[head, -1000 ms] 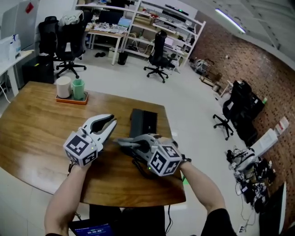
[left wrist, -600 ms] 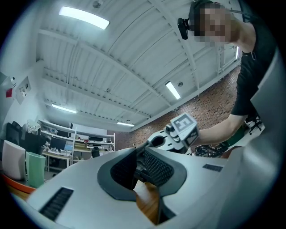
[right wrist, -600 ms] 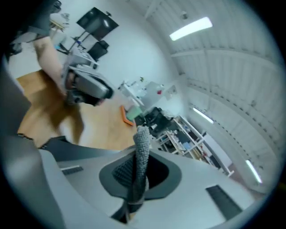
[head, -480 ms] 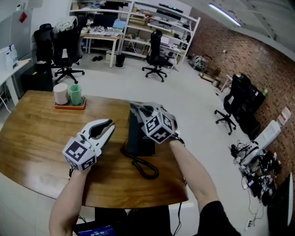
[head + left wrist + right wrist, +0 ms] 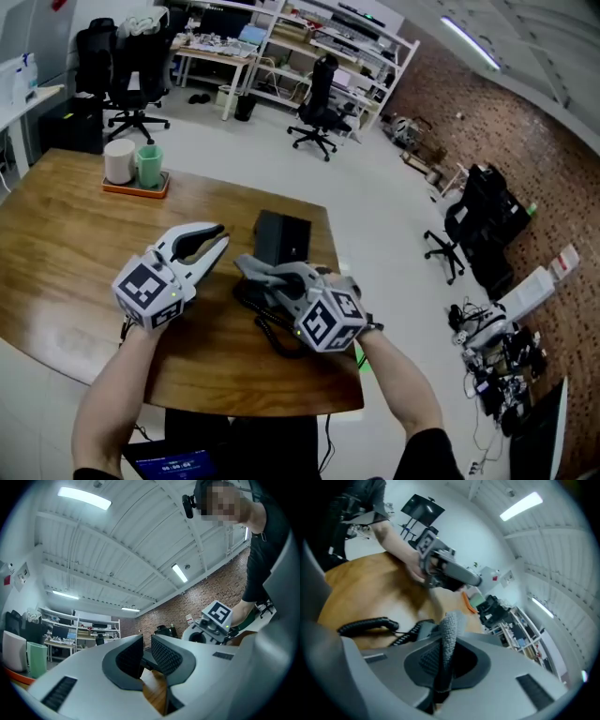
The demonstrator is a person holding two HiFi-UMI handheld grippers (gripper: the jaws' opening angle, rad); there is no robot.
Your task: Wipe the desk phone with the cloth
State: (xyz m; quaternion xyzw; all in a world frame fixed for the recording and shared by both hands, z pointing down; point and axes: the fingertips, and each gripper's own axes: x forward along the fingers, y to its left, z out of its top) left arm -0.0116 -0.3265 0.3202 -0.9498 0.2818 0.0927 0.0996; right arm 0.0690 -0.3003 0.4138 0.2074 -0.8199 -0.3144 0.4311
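Observation:
The black desk phone (image 5: 286, 234) lies on the wooden table (image 5: 75, 216), and its coiled cord (image 5: 267, 333) loops toward the near edge. My right gripper (image 5: 258, 277) is at the phone's near left end, shut on a grey cloth (image 5: 246, 265). In the right gripper view the cloth (image 5: 449, 634) stands pinched between the pads, with the cord (image 5: 370, 624) beyond it. My left gripper (image 5: 217, 236) hovers just left of the phone. Its jaws are a little open with nothing between them (image 5: 146, 641).
An orange tray (image 5: 131, 187) at the table's far left carries a white cup (image 5: 119, 161) and a green cup (image 5: 150, 166). The table's right edge runs just past the phone. Office chairs, desks and shelves stand on the floor beyond.
Half a second ago my right gripper was raised over the phone's far part. It has come back toward me and down to the near left end. The left gripper has barely moved.

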